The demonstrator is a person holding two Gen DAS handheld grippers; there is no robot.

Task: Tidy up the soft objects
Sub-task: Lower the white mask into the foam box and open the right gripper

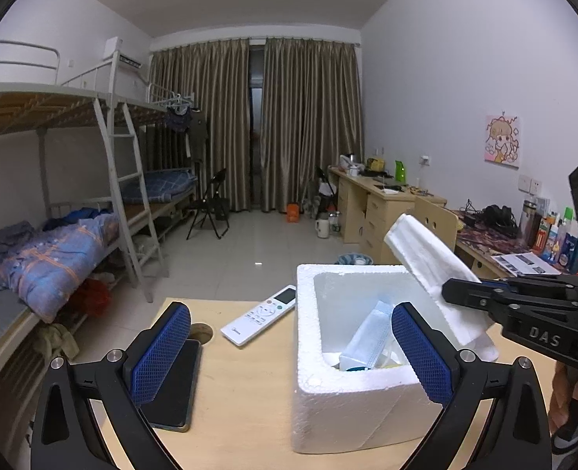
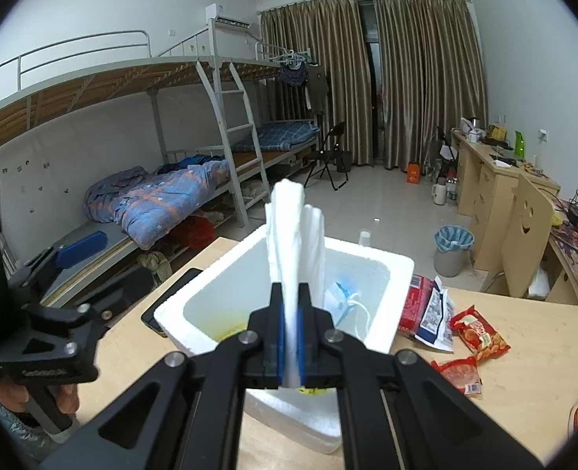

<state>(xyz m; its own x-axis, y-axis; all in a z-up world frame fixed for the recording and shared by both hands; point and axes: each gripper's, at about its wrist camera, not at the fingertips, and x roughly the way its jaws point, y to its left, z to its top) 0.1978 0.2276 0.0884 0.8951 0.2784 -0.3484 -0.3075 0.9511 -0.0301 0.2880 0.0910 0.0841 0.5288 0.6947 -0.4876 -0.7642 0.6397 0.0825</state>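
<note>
Table (image 2: pixel 523 411): foam box (image 1: pixel 308 352) sits open, a blue mask pack (image 1: pixel 367 337) already inside. Right tongs (image 2: pixel 290 337) clamped on folded white towel (image 2: pixel 289 235), held above the box, not yet dropped. Left tongs (image 1: pixel 289 352) spread wide, empty (snack packets (image 2: pixel 480 333) look unrelated).

Wooden table (image 1: pixel 249 391): foam box (image 1: pixel 347 403), remote (image 1: pixel 259 315), phone (image 1: pixel 175 387), snack packets (image 2: pixel 480 337).

White remote control (image 1: pixel 259 319) lies near the table's (image 1: pixel 245 391) far edge; dark phone (image 1: pixel 173 384) at its left edge; snack packets (image 2: pixel 480 337) toward its right edge.
</note>
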